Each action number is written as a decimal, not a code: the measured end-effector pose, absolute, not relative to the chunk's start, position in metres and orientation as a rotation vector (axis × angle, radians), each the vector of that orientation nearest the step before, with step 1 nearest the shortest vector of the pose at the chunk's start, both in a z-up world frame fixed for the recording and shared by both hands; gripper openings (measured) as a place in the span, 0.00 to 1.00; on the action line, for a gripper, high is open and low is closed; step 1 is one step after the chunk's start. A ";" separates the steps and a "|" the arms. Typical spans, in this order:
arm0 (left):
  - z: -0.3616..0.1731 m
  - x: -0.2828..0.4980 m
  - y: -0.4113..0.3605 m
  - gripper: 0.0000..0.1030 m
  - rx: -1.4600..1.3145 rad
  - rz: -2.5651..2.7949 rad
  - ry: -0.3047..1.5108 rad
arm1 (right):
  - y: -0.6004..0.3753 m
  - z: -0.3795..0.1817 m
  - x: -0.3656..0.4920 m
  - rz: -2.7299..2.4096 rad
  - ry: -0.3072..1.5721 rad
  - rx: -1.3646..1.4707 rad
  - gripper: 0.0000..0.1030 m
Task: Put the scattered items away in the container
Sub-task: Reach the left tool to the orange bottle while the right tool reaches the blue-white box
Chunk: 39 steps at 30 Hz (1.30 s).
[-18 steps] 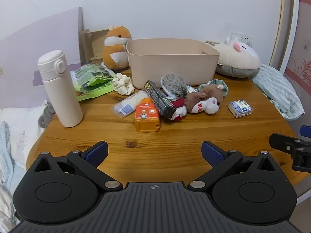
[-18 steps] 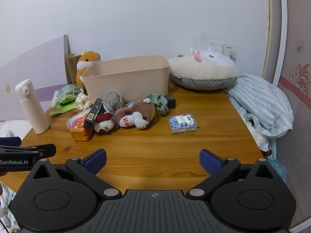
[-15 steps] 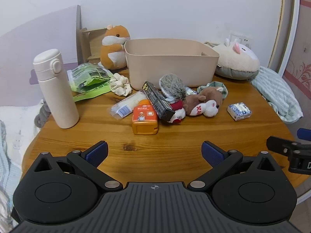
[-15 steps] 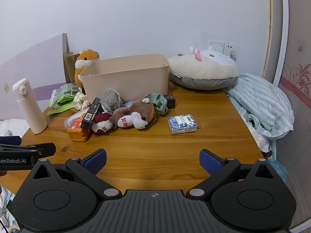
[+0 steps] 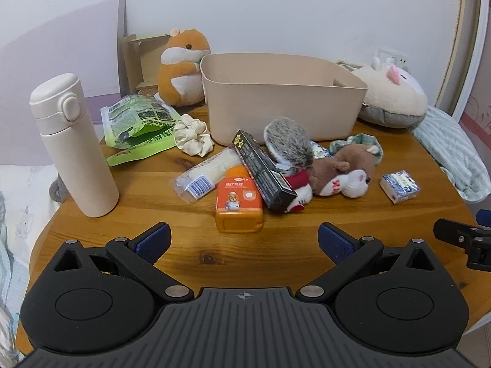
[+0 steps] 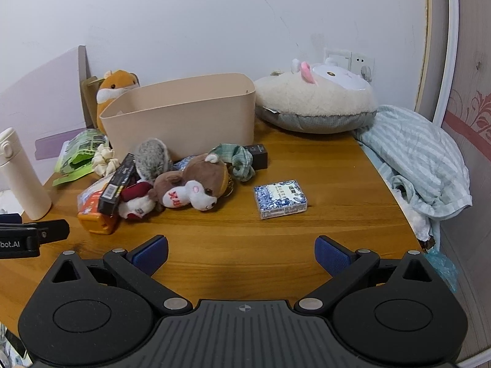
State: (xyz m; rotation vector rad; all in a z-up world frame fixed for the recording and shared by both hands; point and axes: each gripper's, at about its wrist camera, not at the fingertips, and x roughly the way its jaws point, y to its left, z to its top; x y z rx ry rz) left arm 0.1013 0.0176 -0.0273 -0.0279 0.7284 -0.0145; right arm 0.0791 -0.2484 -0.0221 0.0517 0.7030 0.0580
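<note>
Starting the tidy: nothing visibly binned yet

You hold the left gripper (image 5: 244,240) and right gripper (image 6: 241,253) spread wide, both empty. Everything waits before the beige container (image 5: 284,98): orange bottle (image 5: 239,204), black box (image 5: 264,168), brown plush dog (image 6: 191,188), blue-patterned packet (image 6: 280,198) to its right.

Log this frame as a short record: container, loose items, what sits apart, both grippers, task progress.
container: beige bin, upright at the back of the wooden table; inside not visible
pile in front: orange bottle, black box, brown plush dog, grey plush
apart: blue-white packet, white flask, cream scrunchie
left gripper: open, empty
right gripper: open, empty
progress: nothing picked up yet
</note>
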 end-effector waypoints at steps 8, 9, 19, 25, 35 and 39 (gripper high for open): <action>-0.038 0.128 0.024 1.00 -0.013 0.015 0.751 | -0.253 -0.031 0.104 0.048 0.723 0.049 1.00; -0.040 0.132 0.024 1.00 -0.008 0.023 0.754 | -0.253 -0.032 0.108 0.045 0.727 0.041 1.00; -0.062 0.164 0.027 1.00 0.019 0.050 0.804 | -0.259 -0.053 0.138 0.024 0.774 0.015 1.00; -0.076 0.178 0.024 1.00 0.020 0.031 0.839 | -0.261 -0.065 0.158 0.015 0.803 0.008 1.00; -0.089 0.197 0.028 1.00 0.033 0.063 0.856 | -0.263 -0.084 0.189 -0.004 0.839 -0.014 1.00; -0.094 0.203 0.029 1.00 0.034 0.064 0.857 | -0.267 -0.090 0.199 -0.021 0.843 -0.024 1.00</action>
